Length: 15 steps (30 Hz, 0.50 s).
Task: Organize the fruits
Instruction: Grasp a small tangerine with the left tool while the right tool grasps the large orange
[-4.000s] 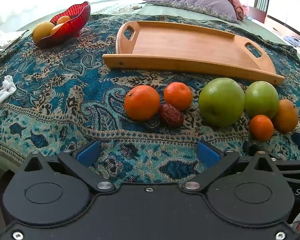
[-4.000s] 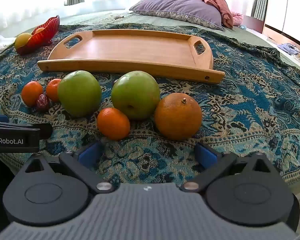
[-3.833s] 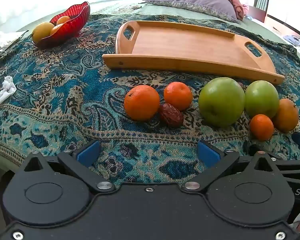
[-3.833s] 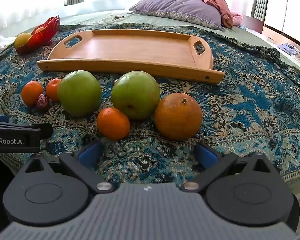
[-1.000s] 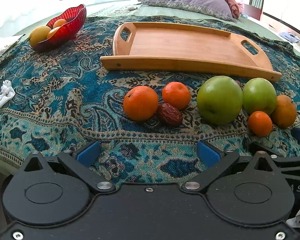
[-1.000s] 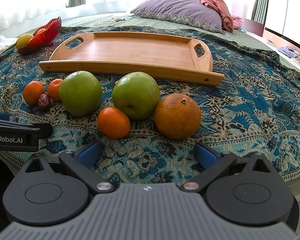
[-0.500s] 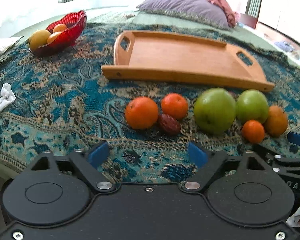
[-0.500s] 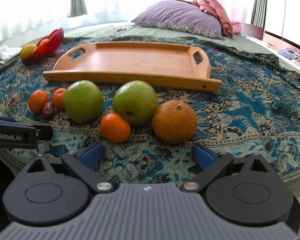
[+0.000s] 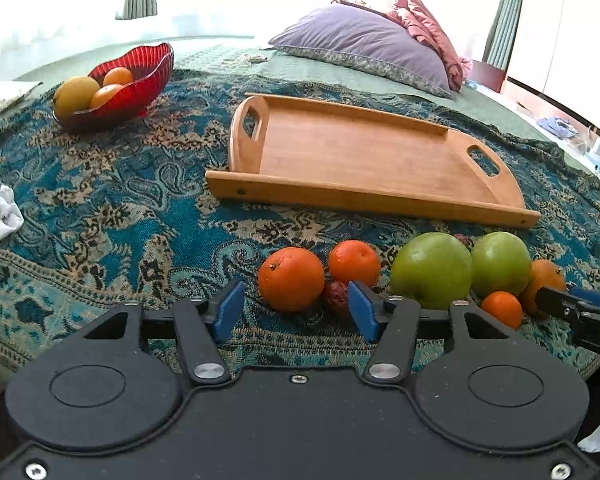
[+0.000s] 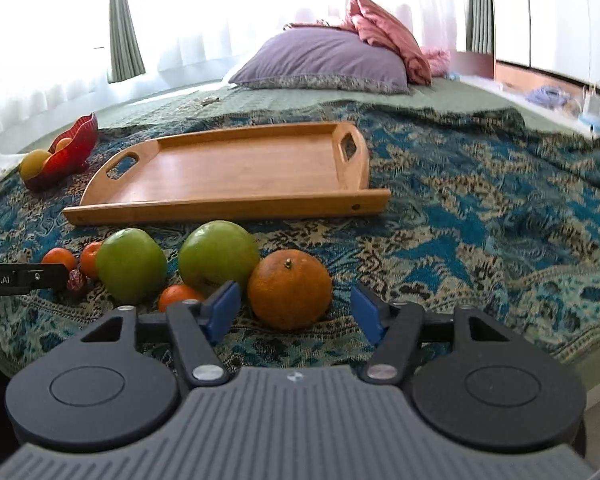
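- patterned blanket (image 9: 100,200) covers the bed.
- wooden tray (image 9: 360,156) lies bare behind the fruit row.
- green apples (image 10: 132,264), oranges (image 9: 291,279) sit just before it.
- left gripper (image 9: 296,312), right gripper (image 10: 296,312): jaws just narrowed, half spread, pinching nothing.

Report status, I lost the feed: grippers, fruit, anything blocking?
Left gripper and right gripper open, jaws just closing, nothing gripped. Fruit row on blanket; wooden tray empty. Path unobstructed.
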Motion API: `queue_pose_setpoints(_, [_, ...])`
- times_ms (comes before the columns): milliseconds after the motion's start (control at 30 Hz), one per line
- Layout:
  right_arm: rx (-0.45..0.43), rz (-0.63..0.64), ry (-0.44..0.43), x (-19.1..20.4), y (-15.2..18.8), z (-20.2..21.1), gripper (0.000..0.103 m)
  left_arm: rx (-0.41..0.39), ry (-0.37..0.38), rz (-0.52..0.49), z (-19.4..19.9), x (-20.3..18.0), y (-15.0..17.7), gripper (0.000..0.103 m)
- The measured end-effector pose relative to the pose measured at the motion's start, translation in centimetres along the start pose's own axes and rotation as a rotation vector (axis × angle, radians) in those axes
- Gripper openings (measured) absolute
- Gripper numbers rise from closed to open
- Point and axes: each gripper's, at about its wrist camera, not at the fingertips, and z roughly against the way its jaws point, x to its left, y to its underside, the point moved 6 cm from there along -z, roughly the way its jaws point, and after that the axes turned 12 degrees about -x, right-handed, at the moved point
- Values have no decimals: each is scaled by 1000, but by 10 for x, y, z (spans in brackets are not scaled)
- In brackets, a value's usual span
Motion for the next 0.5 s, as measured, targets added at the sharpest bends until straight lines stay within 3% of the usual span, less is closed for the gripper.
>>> queue_pose_setpoints(167, [46, -29, -7, -1, 5, -11, 62, -4, 16, 23, -5, 1, 2, 52])
queue_pose_setpoints(367, [64, -12, -7, 4, 6, -18, 61, -6, 15, 45, -9, 2, 1, 53])
queue_pose_setpoints(500, [65, -14, -5, 5, 6, -21, 61, 10, 56, 76, -12, 3, 4, 54])
